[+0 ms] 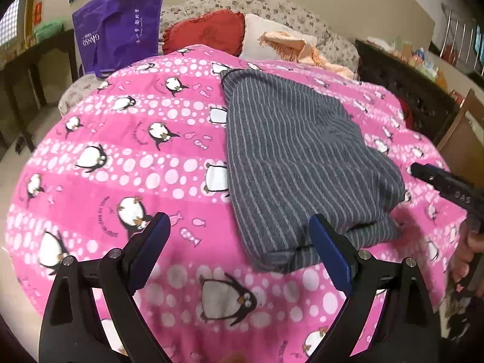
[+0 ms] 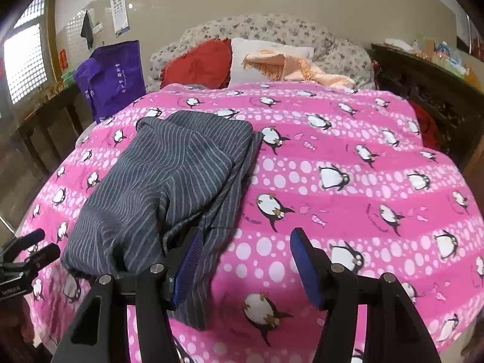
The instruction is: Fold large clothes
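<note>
A pink blanket (image 1: 121, 157) is covering the bed; the striped garment (image 1: 296, 157) is lying folded on it, toward 1 o'clock of the left gripper (image 1: 239, 251). Both it and the right gripper (image 2: 246, 264) are hanging with jaws apart, gripping nothing

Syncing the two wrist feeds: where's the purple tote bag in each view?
Left wrist: purple tote bag stands upper left, beyond the far left corner of the pink penguin blanket.
Right wrist: purple tote bag sits left of centre, upper half, beside the same blanket corner.
Shared landmark: the red pillow just right of the bag in both.
</note>
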`<state>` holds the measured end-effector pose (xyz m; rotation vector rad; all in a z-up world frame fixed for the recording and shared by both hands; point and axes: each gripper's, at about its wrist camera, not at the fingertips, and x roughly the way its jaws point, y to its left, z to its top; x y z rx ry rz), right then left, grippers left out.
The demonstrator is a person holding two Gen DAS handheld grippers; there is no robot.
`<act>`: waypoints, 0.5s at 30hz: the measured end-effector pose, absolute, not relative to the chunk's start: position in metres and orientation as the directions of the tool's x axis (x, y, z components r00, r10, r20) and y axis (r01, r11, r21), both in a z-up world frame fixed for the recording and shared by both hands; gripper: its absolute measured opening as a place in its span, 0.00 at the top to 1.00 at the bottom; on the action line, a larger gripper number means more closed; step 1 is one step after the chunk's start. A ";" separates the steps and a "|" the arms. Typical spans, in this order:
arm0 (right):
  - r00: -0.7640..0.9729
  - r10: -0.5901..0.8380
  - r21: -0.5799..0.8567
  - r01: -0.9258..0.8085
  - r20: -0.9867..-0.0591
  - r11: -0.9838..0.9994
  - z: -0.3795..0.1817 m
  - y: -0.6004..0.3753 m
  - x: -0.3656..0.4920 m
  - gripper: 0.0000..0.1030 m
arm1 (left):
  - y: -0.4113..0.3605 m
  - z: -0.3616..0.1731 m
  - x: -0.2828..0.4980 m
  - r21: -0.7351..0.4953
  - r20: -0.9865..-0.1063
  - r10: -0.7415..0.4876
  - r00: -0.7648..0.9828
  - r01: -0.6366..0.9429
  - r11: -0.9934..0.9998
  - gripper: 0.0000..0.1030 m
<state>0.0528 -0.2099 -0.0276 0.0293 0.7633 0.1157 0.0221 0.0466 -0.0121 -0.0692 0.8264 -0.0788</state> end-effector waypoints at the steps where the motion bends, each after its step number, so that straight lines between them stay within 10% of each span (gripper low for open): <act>1: 0.715 0.107 0.066 -0.086 -0.691 0.994 -0.027 -0.211 0.050 0.44 | 0.044 -0.009 0.019 -0.073 -0.729 -0.084 0.680 0.044 0.996 0.10; 15: 0.737 0.092 0.067 -0.063 -0.670 0.996 -0.021 -0.221 0.014 0.40 | 0.039 0.028 -0.003 -0.043 -0.637 -0.041 0.769 0.017 0.999 0.10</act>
